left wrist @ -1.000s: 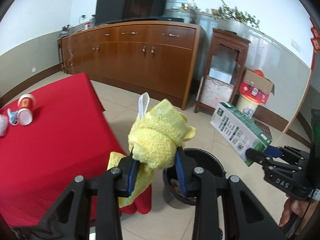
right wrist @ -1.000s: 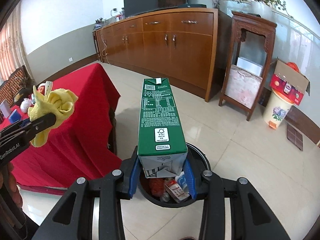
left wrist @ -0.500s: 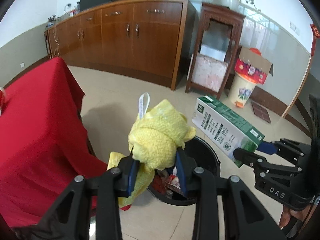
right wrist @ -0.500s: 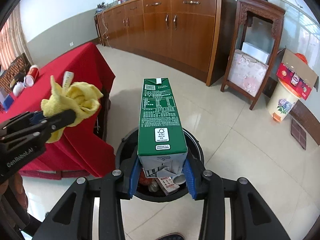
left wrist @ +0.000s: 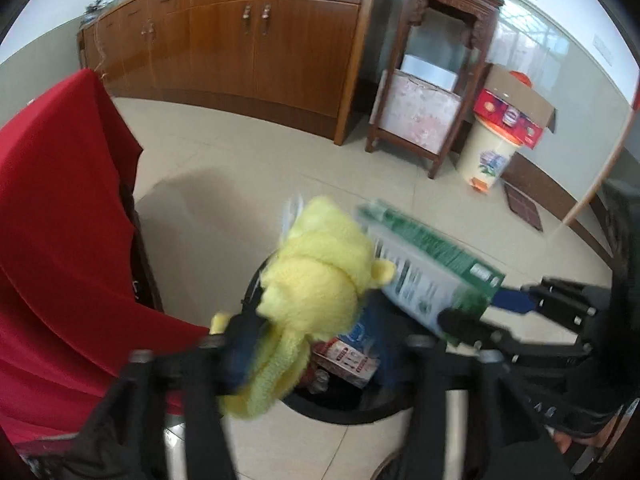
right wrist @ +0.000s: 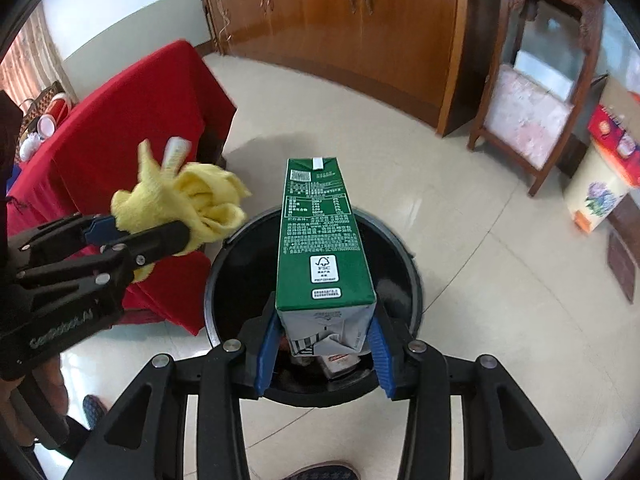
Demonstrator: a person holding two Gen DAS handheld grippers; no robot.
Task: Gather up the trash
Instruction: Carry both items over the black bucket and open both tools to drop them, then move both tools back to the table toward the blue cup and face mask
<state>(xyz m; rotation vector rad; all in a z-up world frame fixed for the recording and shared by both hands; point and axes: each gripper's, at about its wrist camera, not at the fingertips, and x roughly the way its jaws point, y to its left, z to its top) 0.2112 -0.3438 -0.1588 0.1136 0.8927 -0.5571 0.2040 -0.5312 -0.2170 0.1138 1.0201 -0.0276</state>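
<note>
Left gripper: our left gripper [left wrist: 316,344] hangs over the near-left rim of the bin. Its jaws are opening. The picture is blurry, but the pads look spread wider than the cloth.
Yellow cloth: the fluffy yellow cloth [left wrist: 320,292] sits between the left gripper's fingers, with a white tag sticking out at the far end. In the right wrist view the cloth [right wrist: 188,204] bunches up left of the bin, against the red cover.
Right gripper: our right gripper [right wrist: 324,348] points down at the bin. Its jaws are opening too. We see a thin gap between each blue pad [right wrist: 267,350] and the box, so the pads no longer pinch it.
Green carton: the tall green and white paper drink carton [right wrist: 320,240] lies between the right gripper's fingers, right over the bin's mouth, its far end reaching the far rim.
Bin: the round black trash bin [right wrist: 412,276] stands on the pale tiled floor, just right of the red table. Small boxes and wrappers [left wrist: 348,356] lie inside.
Table: the table with the red cloth cover [right wrist: 132,120] is on the left.
Far wall: a long brown wooden cabinet [left wrist: 256,44] stands far off.
</note>
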